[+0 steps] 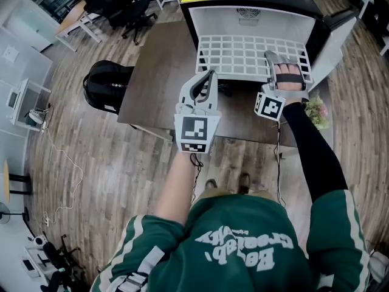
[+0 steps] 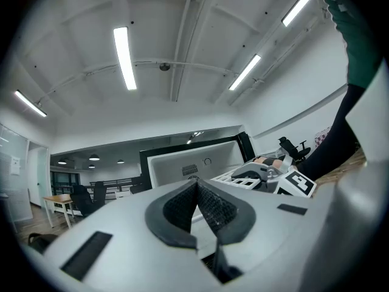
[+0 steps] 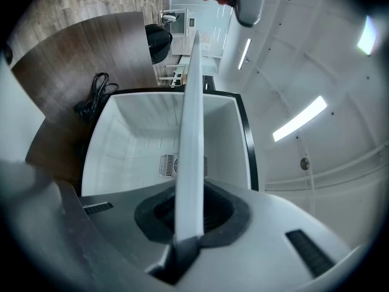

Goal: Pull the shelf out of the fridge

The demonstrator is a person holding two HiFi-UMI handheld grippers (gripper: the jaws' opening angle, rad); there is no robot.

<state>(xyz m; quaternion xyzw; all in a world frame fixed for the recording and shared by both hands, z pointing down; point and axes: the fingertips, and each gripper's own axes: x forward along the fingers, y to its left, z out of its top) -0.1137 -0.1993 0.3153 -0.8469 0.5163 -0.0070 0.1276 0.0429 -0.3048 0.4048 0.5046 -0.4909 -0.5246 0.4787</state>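
R claw [image 3: 189, 221] clamps flat shelf [image 1: 237, 56] by front edge, long axis across fridge [image 1: 255, 20]; L claw [image 2: 196, 187] shut, empty.

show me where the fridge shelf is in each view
Head view: upper centre, the shelf juts from the fridge, right claw on it.
Left gripper view: shelf small, right of centre.
Right gripper view: shelf edge-on, vertical strip through the centre.
Shared landmark: vent in the fridge's back wall.

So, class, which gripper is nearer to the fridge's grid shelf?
Right. The right gripper is shut on the front edge of the grid shelf; the left gripper, shut and empty, hangs by its front left corner.
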